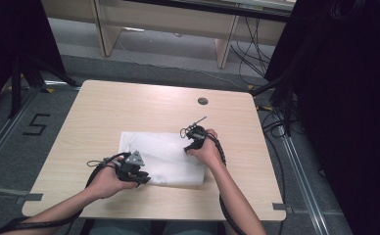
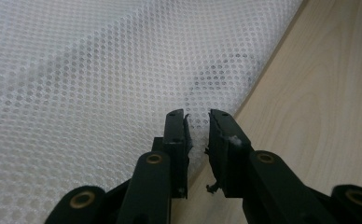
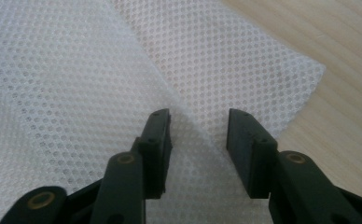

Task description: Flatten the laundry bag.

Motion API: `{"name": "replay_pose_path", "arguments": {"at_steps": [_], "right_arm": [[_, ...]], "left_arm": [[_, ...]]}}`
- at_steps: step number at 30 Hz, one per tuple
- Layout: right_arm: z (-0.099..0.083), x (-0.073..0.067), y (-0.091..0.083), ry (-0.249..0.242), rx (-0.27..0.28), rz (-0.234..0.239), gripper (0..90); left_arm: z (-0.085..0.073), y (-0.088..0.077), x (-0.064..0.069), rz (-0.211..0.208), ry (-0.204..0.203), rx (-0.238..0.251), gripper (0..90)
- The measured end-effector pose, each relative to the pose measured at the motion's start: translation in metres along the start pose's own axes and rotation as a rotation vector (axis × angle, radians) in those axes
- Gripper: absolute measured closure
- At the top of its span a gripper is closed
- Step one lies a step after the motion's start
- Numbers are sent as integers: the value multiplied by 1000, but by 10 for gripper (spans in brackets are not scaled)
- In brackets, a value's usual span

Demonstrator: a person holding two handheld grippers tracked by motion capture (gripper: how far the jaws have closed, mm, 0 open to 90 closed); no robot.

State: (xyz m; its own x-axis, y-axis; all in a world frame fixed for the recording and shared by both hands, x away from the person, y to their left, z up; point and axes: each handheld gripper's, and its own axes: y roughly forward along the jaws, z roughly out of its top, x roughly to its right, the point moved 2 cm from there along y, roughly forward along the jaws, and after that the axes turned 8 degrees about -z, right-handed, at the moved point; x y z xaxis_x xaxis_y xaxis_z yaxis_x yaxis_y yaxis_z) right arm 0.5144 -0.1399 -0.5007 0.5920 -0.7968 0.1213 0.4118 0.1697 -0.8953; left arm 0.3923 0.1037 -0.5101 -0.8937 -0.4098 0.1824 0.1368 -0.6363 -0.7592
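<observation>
One white, perforated mesh cloth (image 1: pixel 163 157), folded into a rough rectangle, lies near the middle of the pale wooden tabletop (image 1: pixel 105 105), a little toward the person's edge. This looks like a folding job caught between folds: both grippers sit low on the cloth at opposite corners.

The left gripper (image 1: pixel 138 177) is at the cloth's near left corner. In the left gripper view its fingers (image 2: pixel 175 135) stand only narrowly apart over the cloth's edge (image 2: pixel 244 98); whether a layer is nipped between them I cannot tell.

The right gripper (image 1: pixel 192 147) is at the cloth's far right corner. In the right gripper view its fingers (image 3: pixel 249 144) are spread wide, straddling a raised crease (image 3: pixel 188 116) without pressing it.

The next move probably calls for the right fingers to shut on that crease or corner, taking all layers, while the left steadies its corner.

Count: one cloth, two grippers, one small round dark grommet (image 1: pixel 202 101) beyond the cloth's far edge.
</observation>
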Motion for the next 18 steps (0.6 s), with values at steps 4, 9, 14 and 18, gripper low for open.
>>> {"name": "replay_pose_path", "arguments": {"at_steps": [4,9,14,18], "right_arm": [[1,-1,1,-29,8,4,674],[4,-5,1,-42,-10,7,733],[7,-10,0,-73,-44,19,838],[11,-14,0,-93,-78,16,882]], "left_arm": [[-1,1,-1,3,12,-8,761],[-1,1,-2,3,11,-10,759],[-2,3,-2,-1,0,-15,756],[-3,3,-3,1,-4,-19,762]]}}
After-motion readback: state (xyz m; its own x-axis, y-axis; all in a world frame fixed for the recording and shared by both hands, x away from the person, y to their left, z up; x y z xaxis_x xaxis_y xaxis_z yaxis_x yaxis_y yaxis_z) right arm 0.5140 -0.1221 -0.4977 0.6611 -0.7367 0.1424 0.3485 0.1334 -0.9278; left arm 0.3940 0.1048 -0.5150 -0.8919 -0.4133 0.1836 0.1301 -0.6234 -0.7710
